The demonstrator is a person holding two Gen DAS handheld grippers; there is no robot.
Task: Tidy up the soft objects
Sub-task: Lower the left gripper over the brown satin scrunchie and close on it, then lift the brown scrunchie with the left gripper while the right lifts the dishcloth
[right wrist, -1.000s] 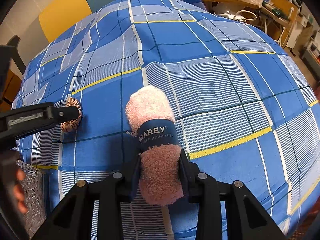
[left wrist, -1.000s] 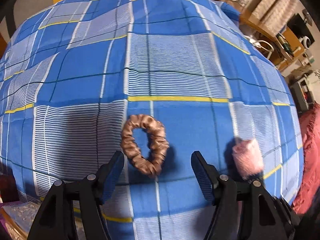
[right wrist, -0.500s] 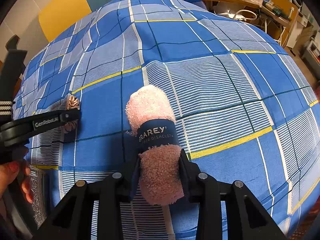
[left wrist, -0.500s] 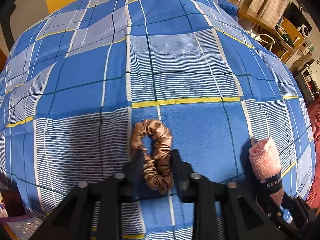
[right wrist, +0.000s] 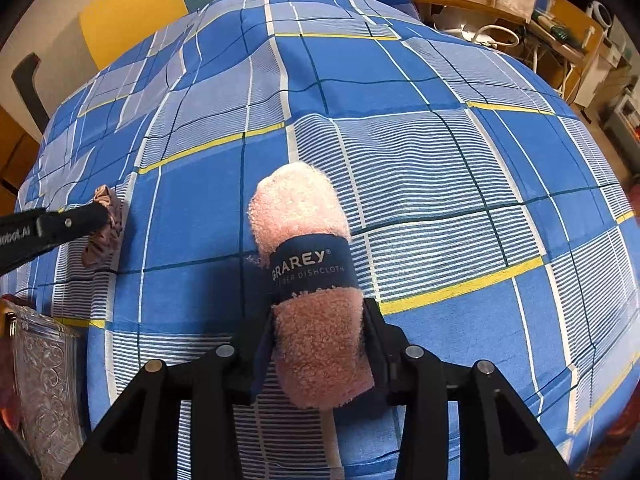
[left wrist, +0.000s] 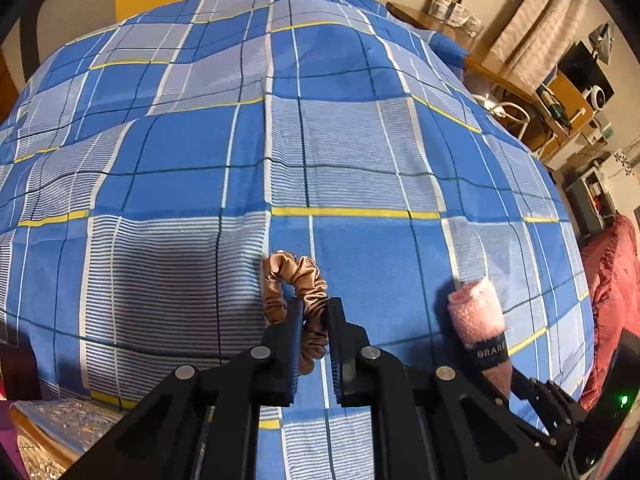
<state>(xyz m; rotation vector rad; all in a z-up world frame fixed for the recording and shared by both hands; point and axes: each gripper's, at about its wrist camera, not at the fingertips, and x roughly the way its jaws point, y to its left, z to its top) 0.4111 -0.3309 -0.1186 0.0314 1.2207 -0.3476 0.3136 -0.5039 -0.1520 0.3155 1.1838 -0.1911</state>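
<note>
A brown satin scrunchie (left wrist: pixel 294 284) is pinched in my left gripper (left wrist: pixel 314 316), which is shut on its near side, just above the blue plaid bedspread (left wrist: pixel 352 152). It also shows in the right wrist view (right wrist: pixel 105 226) at the far left. My right gripper (right wrist: pixel 320 320) is shut on a rolled pink dishcloth (right wrist: pixel 308 248) with a dark blue paper band, held just over the bed. The roll also shows in the left wrist view (left wrist: pixel 480 320) at the right.
A clear patterned plastic container (right wrist: pixel 44 376) stands at the bed's near left edge. A wooden desk (left wrist: pixel 528 80) with cables and clutter lies beyond the bed's far right. A red cloth (left wrist: pixel 612 292) hangs at the right.
My left gripper moved forward over the scrunchie, closed on it and lifted it slightly. My right gripper kept hold of the pink dishcloth and barely moved.
</note>
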